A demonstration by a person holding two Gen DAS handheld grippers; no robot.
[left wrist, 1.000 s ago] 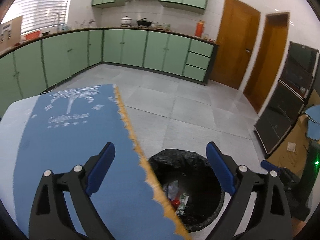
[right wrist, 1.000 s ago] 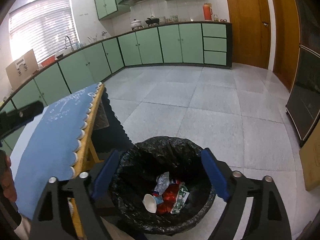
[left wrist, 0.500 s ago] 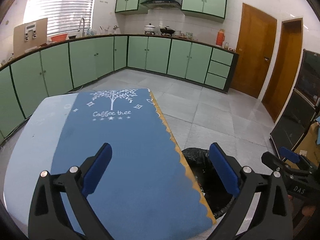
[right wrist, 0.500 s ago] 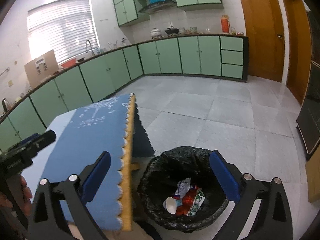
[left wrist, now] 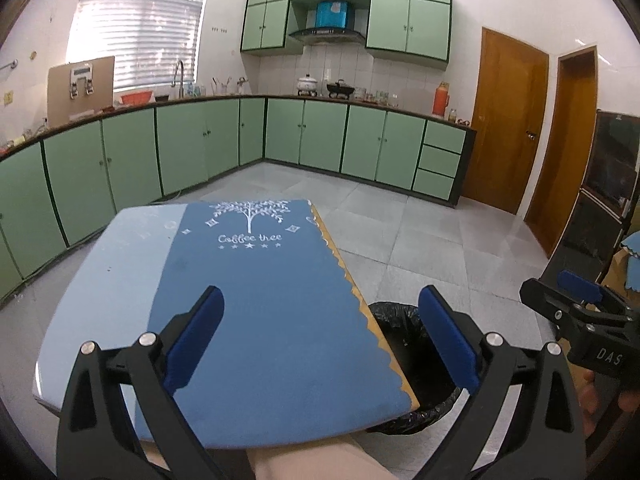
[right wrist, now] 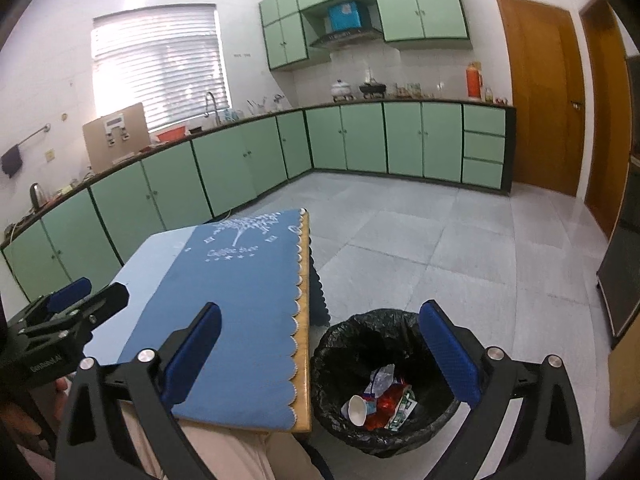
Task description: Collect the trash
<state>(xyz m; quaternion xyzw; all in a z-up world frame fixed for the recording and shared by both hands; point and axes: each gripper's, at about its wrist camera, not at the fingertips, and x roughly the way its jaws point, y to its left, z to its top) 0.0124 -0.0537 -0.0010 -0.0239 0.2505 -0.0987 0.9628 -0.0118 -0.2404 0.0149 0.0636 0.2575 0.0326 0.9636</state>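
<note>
Kitchen floor holds trash bin below right hand-held gripper; both hand-held grippers released, empty.

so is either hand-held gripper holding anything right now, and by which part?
Nothing is held. The left hand-held gripper and right hand-held gripper both stand wide open with nothing between their pads; the trash lies in the bin.
</note>
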